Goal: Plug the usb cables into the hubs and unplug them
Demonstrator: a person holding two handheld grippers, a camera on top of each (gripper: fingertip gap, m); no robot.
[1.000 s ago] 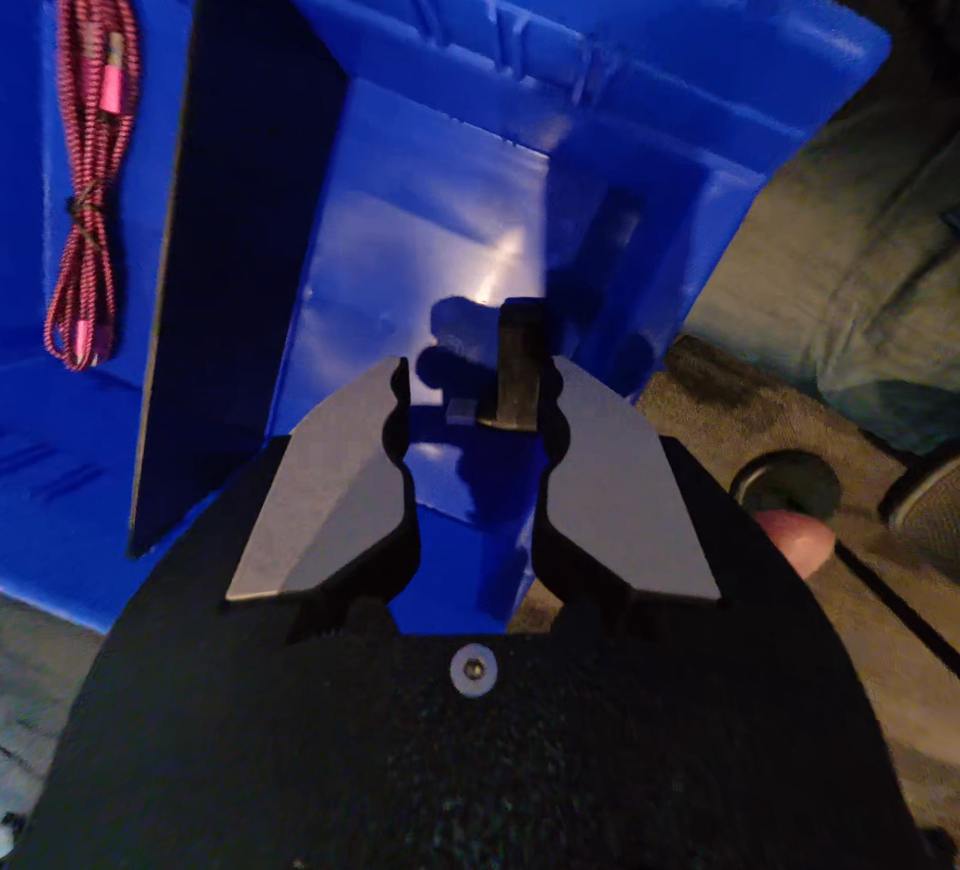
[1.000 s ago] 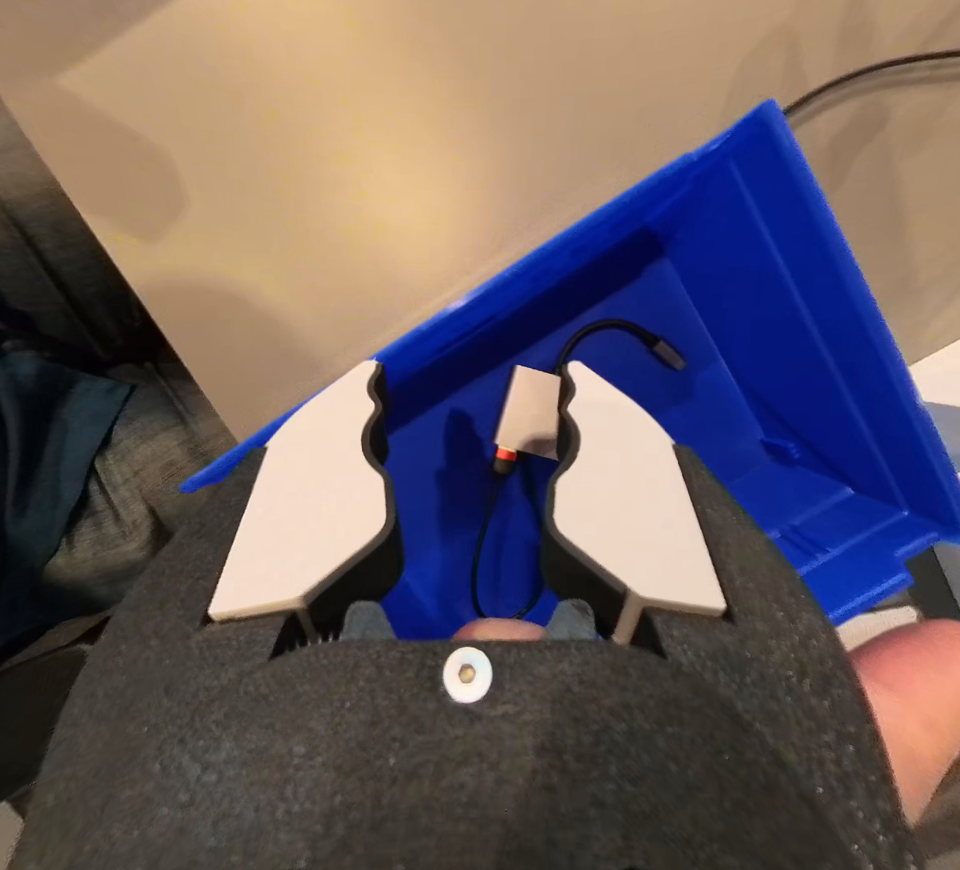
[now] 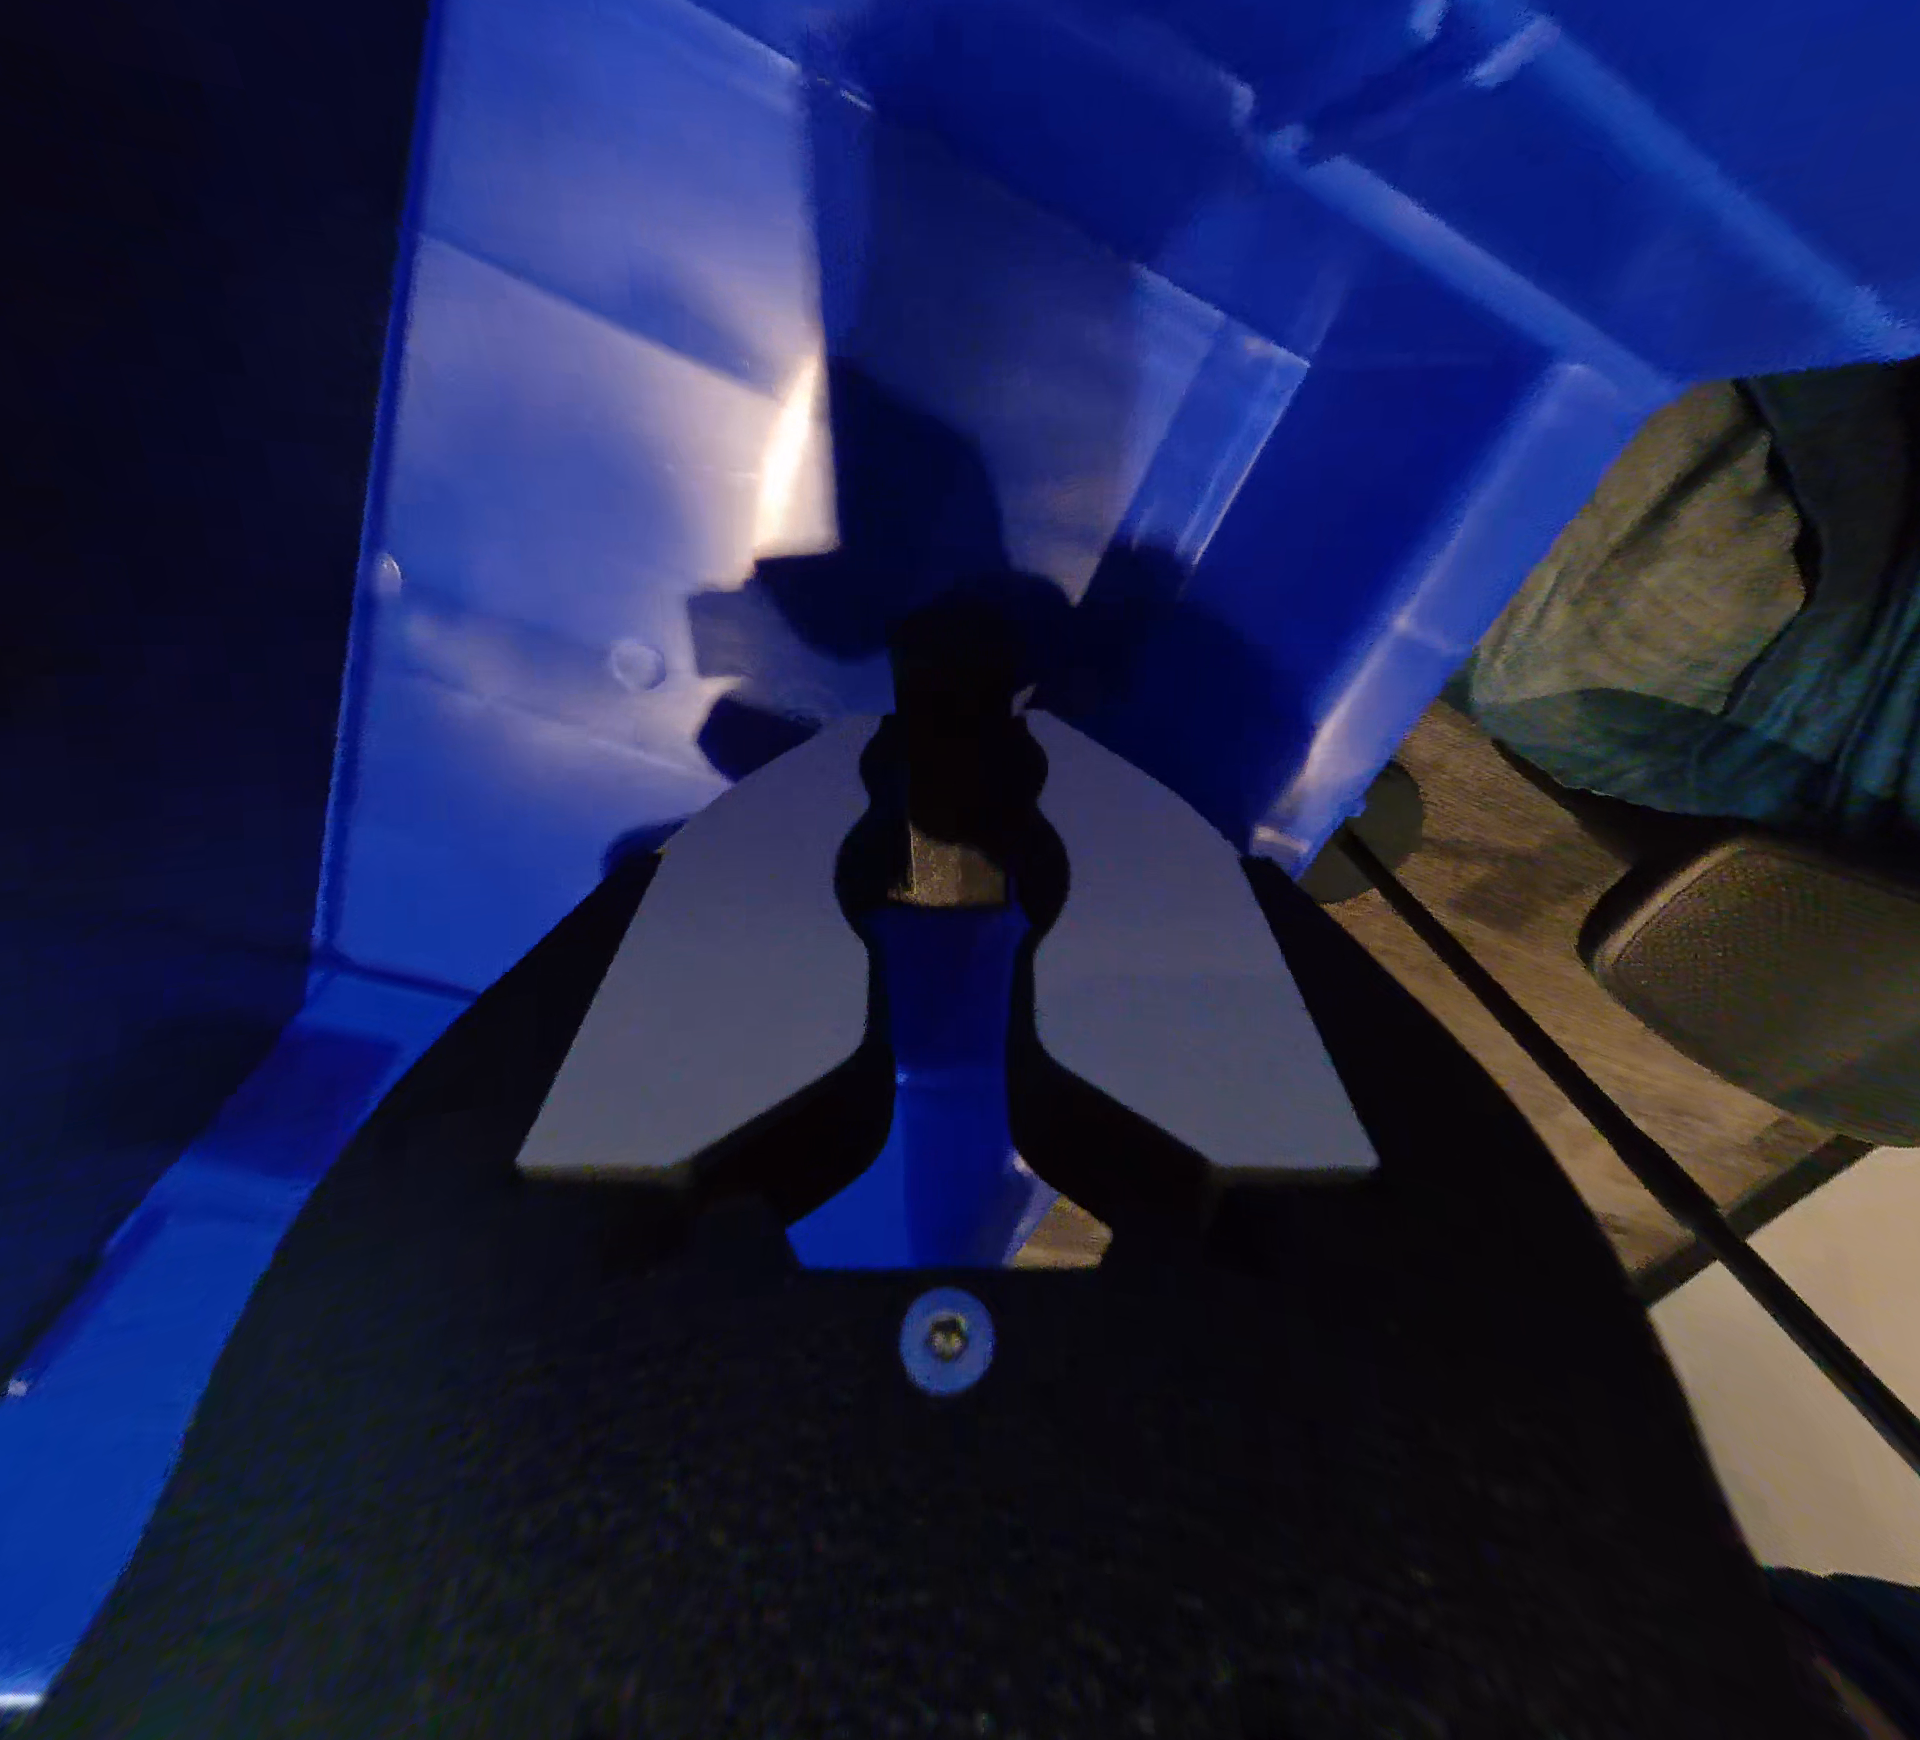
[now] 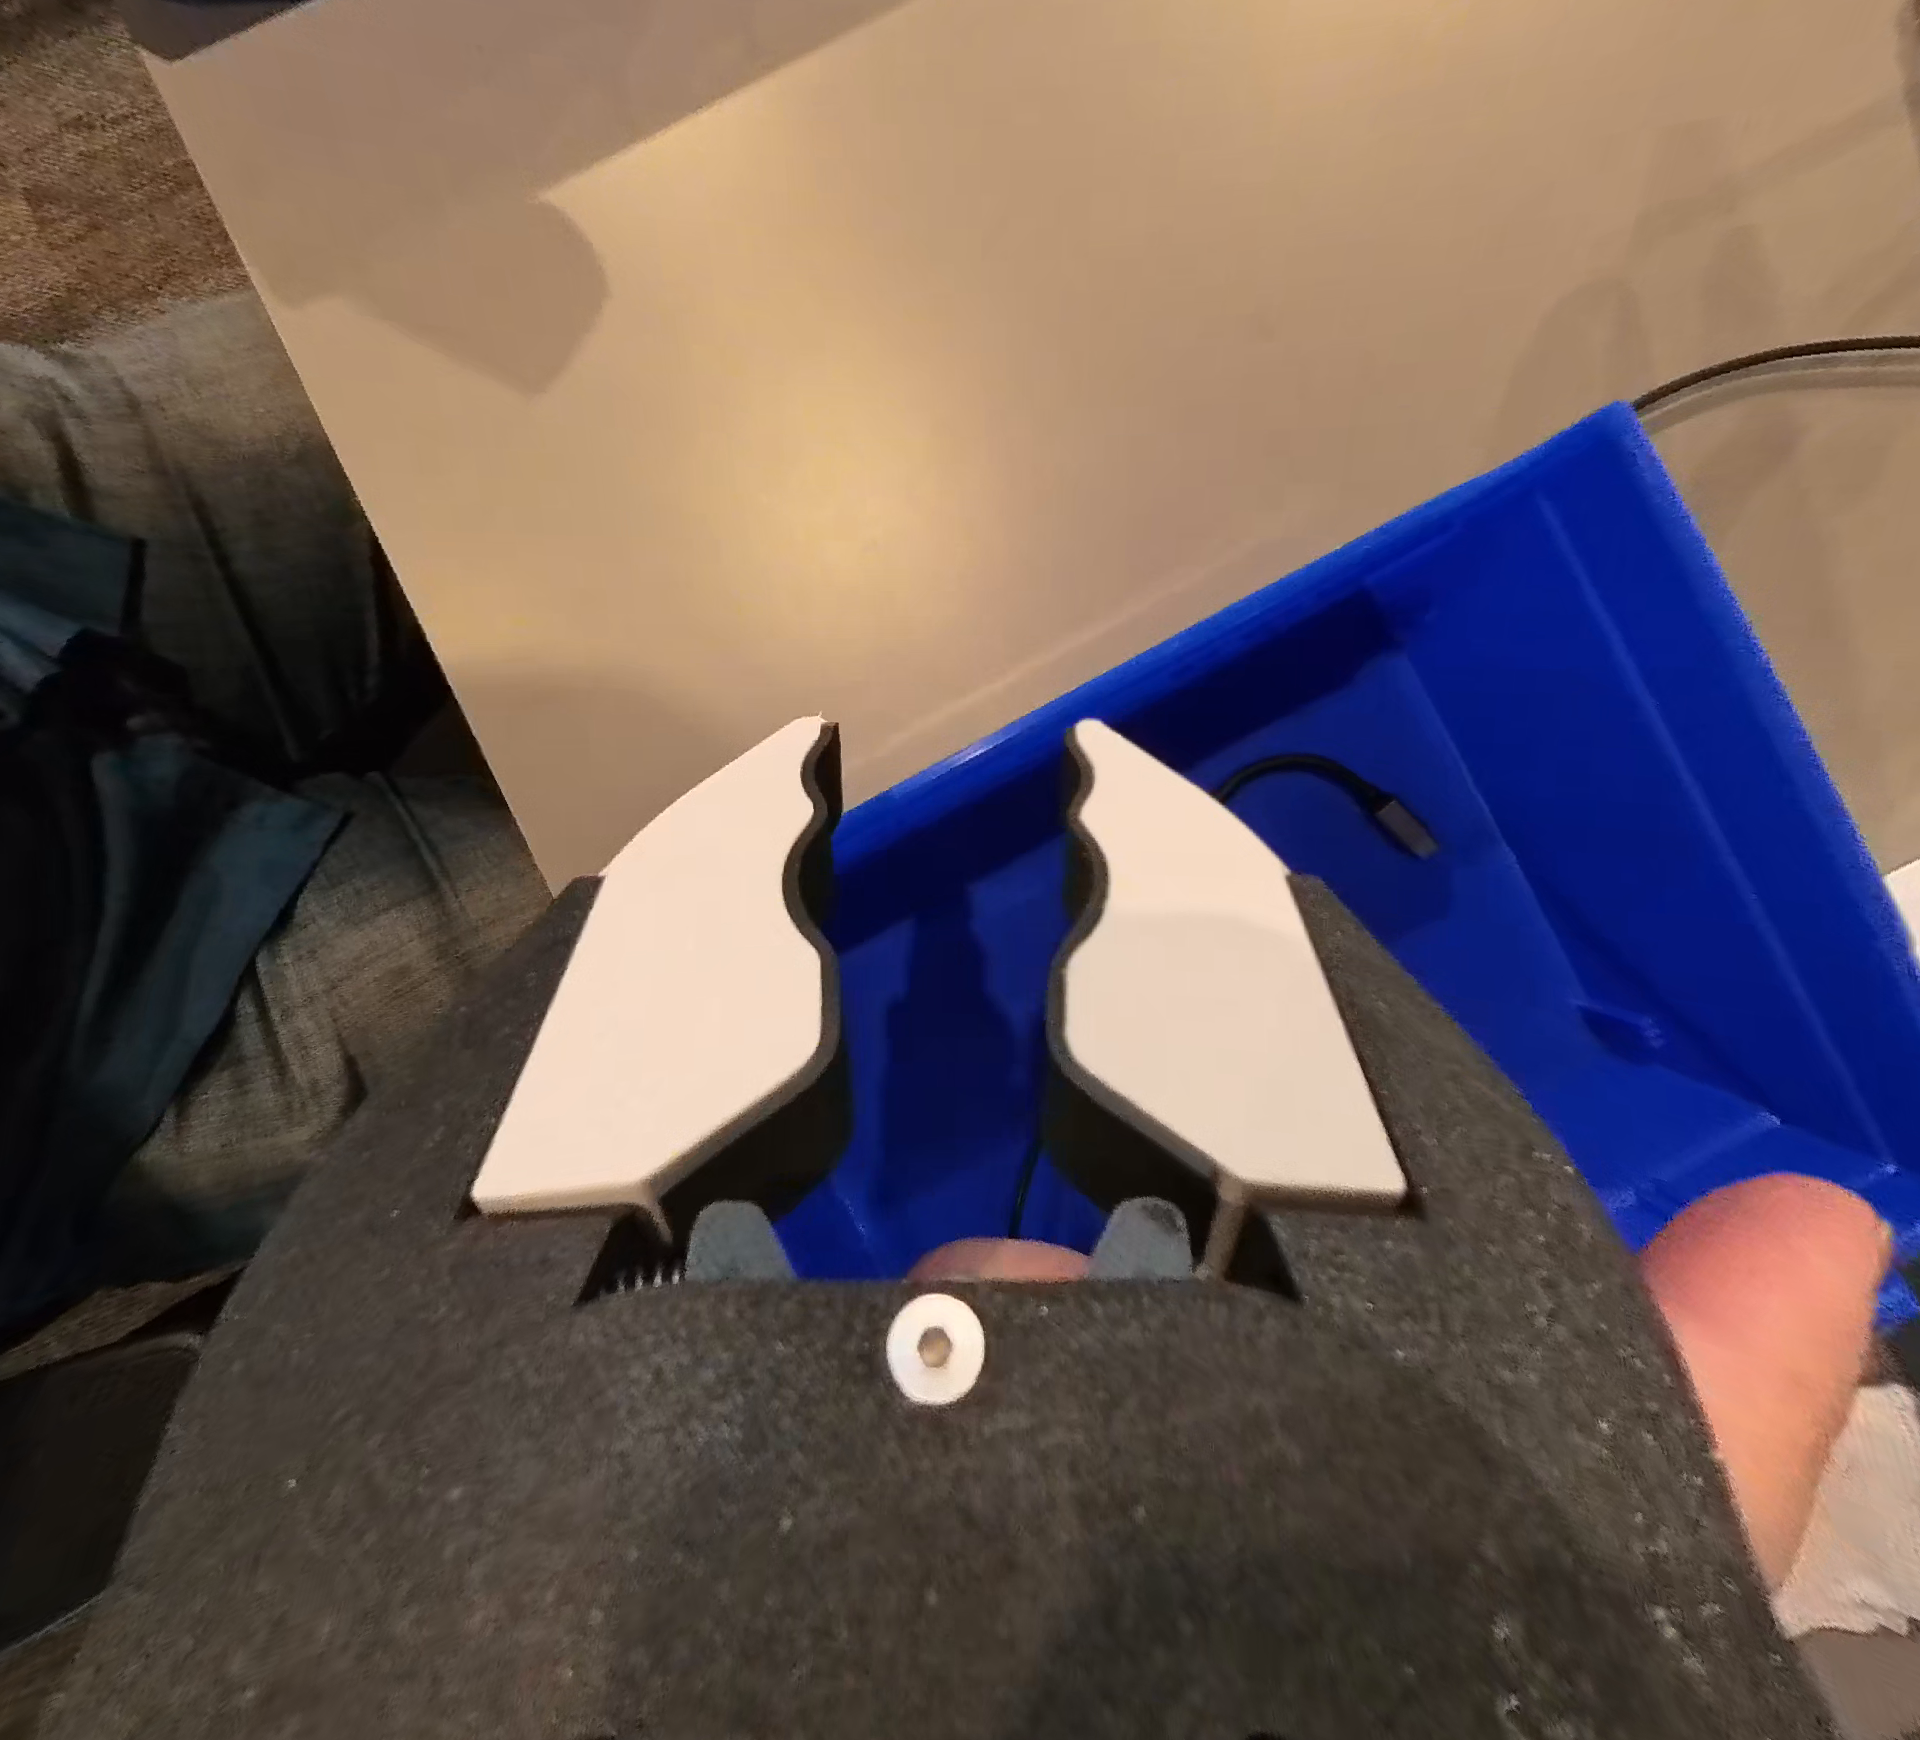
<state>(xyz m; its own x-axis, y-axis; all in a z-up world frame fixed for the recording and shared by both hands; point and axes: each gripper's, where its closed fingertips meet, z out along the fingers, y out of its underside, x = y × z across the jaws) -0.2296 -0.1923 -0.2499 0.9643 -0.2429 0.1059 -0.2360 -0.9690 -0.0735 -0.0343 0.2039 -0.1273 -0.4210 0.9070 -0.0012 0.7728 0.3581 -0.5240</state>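
On a pale surface [image 4: 1039, 288] stand 2 blue bins [image 3: 623, 443]: your left gripper [image 3: 951, 755] clenches a dark hub [image 3: 951, 817], your right gripper [image 4: 945, 755], jaws released, must fetch the cable [image 4: 1392, 817].

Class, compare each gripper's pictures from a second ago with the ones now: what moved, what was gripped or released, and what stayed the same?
The left gripper pushed deeper into the blue bin and its fingers closed on the black hub, which earlier stood between them ungripped. The right gripper drew back; the white hub seen at its fingers earlier is out of view. Unchanged: the right gripper is open and empty, and the black cable lies in the other blue bin.
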